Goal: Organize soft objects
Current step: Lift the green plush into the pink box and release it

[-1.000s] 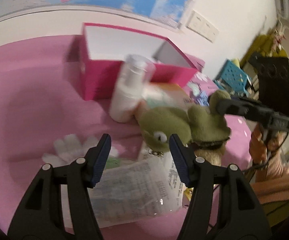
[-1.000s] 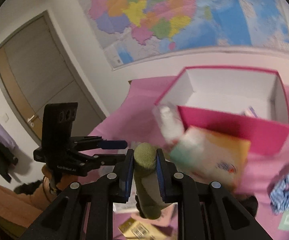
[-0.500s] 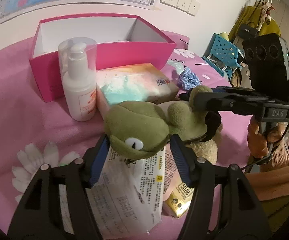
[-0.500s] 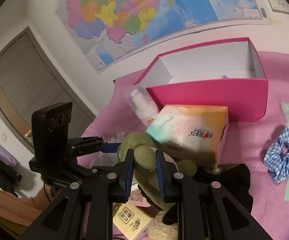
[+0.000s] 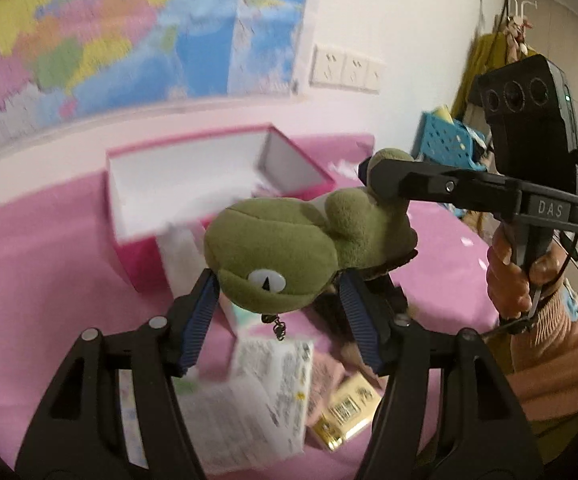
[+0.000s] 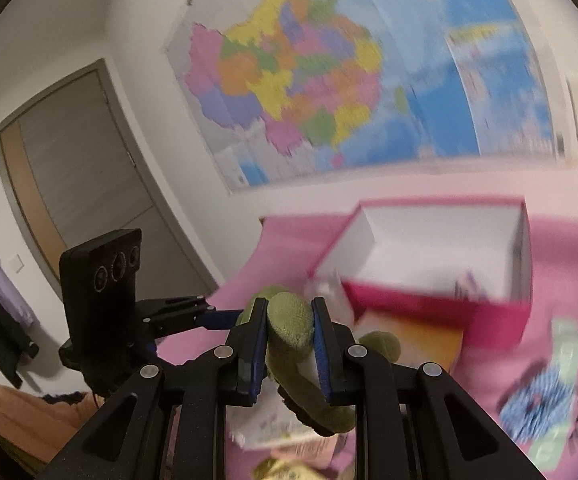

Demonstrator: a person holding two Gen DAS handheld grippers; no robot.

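1. Plush frog (image 5: 285,256) hangs in the air between both tools: the left hand-held gripper (image 5: 279,304) has its blue pads on either side of the head, closed on it, and the right hand-held gripper (image 6: 289,344) is clamped narrow on a green limb.
2. Its long axis runs from the head, near the left wrist camera, out to the right, where the right tool's black fingers (image 5: 393,178) pinch the far limb; so each hand holds one end, and neither is the nearer to the whole toy.
3. Beyond and to the left stands the pink box (image 5: 137,248), open-topped and white inside, on the pink table (image 5: 41,280). By my judgement the coming move carries the frog farther and left, over the near wall of that box.
4. Below the frog lie a printed white packet (image 5: 265,396) and a small yellow packet (image 5: 345,416).
5. Both views are blurred. The frog's body is hidden behind its head in the left view, and what lies inside the box cannot be made out.
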